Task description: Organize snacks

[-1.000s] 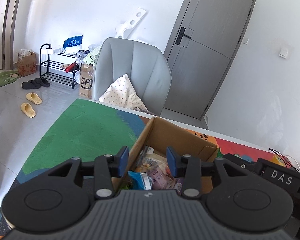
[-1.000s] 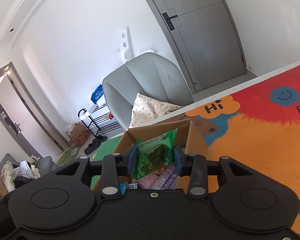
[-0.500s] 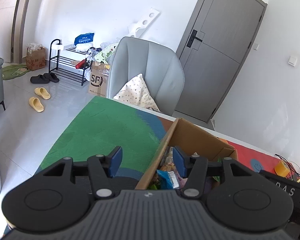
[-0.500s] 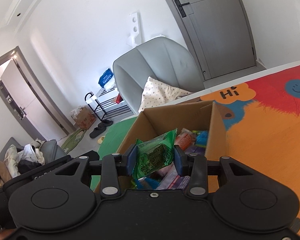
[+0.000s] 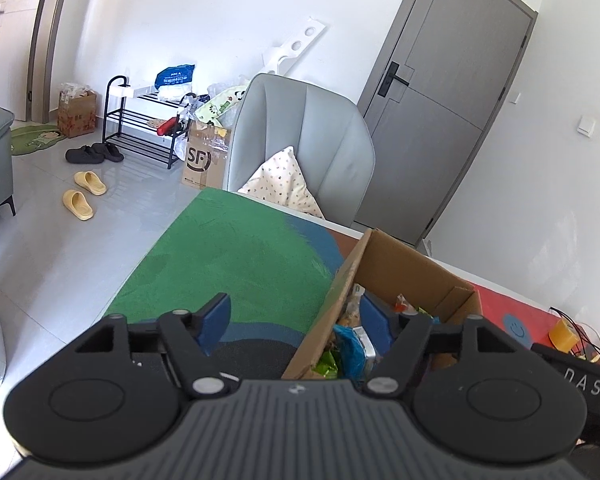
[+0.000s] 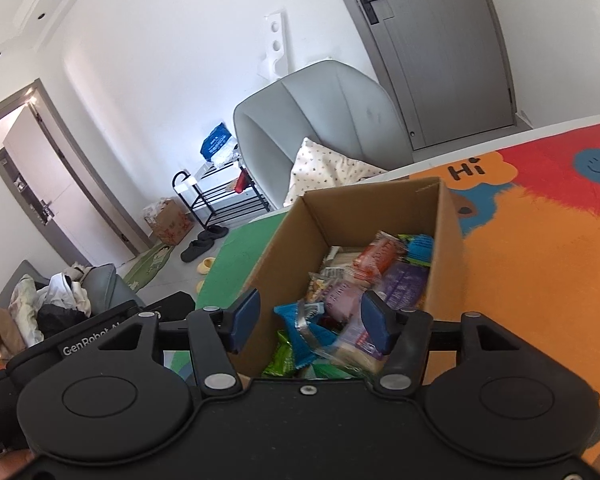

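Now, left hand-held gripper (image 5: 295, 316): hanging wide open and gripping nothing, straddling the near wall of the cardboard box (image 5: 412, 268).
Right hand-held gripper (image 6: 309, 320): gaping wide over the box (image 6: 370, 208), holding nothing.
Snacks (image 6: 364, 280): lying heaped inside the box, just ahead of and below both pairs of fingers.
Green packet (image 6: 284, 360): sitting in the pile under the right fingers.
Counter (image 6: 540, 264): carrying the box on its colourful mat.

Left gripper (image 5: 295, 318): ribbed grey body, black linkage arms, silver pivot screws, blue finger pads (image 5: 216, 312). Right gripper (image 6: 307, 320): black body, blue pads (image 6: 246, 316), silver screws.
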Demonstrator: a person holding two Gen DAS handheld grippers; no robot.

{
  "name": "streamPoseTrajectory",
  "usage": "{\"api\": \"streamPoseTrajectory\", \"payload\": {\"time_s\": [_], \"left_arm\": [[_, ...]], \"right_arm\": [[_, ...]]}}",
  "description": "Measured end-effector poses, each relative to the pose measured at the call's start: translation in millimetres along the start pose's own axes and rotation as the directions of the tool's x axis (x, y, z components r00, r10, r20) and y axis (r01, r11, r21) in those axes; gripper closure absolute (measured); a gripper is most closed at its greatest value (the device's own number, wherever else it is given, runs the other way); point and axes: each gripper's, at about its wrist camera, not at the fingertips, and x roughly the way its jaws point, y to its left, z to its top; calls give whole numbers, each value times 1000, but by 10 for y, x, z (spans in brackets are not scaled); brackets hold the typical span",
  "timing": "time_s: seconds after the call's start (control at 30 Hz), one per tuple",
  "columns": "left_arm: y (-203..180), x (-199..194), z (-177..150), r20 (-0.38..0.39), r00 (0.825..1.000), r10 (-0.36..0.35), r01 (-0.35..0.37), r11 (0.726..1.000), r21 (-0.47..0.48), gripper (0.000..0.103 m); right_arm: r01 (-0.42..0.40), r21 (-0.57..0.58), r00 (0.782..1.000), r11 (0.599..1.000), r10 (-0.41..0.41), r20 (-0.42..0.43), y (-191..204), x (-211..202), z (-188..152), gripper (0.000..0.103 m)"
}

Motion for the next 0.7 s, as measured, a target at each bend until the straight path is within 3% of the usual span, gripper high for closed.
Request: {"api": "streamPoseTrajectory", "payload": {"time_s": [0.2,0.3,0.53,0.7], "left_arm": [[-122,-101,-72,1,1000,-12,12,999,44,17],[-201,-119,-127,-13,1000,-19,20,998,66,15],[-403,-166,-243,-32,999,-40,43,990,131,8],[-552,-217,-335,-43,998,-47,54,980,192,6]], "right_arm": [[48,19,998,999,-49,28,-134,-210,-67,34],[73,34,996,997,-74,42,-226,-328,-105,31],[156,63,983,986,-161,90,-432,-633,-176,6],[186,82,976,979,-193,96,-584,-796,-243,0]]}}
